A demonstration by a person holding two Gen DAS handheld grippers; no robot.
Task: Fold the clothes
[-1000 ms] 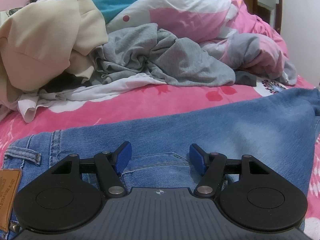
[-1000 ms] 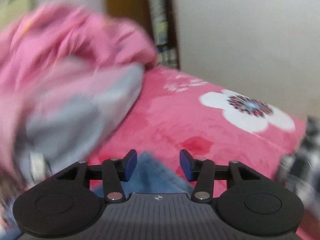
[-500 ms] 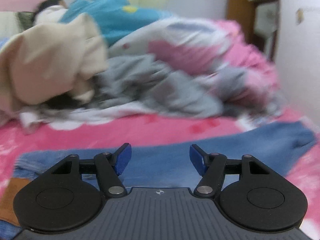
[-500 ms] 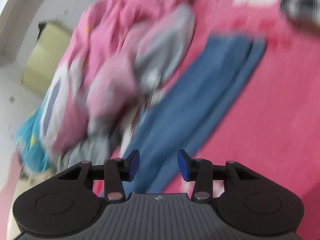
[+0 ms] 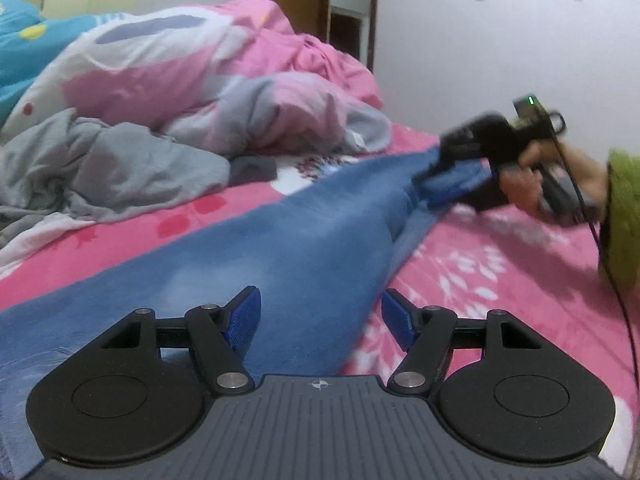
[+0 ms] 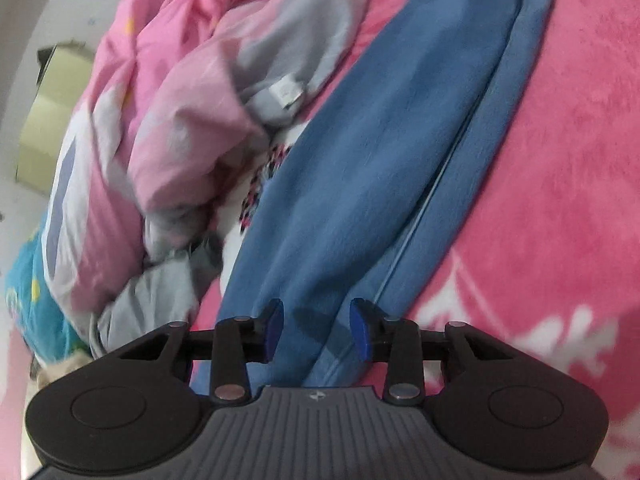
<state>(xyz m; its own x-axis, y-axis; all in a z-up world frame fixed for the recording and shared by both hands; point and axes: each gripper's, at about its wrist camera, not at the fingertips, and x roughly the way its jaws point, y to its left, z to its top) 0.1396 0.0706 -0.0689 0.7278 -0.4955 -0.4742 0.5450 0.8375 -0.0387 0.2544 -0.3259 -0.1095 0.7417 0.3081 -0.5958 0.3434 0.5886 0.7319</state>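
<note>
Jeans (image 6: 372,168) lie on the pink bed (image 6: 560,160), long axis running from lower centre to upper right in the right view. Quilt (image 5: 180,76) upper left. Left gripper (image 5: 320,320) gapes empty; a second ago it hovered near the waistband. Right gripper (image 6: 316,330) is closing, denim between its pads, not yet pinched.

The left gripper (image 5: 320,318) has a ribbed grey body with a small crosshair mark, black arms on round black discs, silver pivot screws and ridged blue pads (image 5: 242,317). The right gripper (image 6: 316,330) is built alike. Seen from the left, it carries a green light and a black cable (image 5: 586,210); the person wears an olive-green sleeve (image 5: 622,216).
</note>
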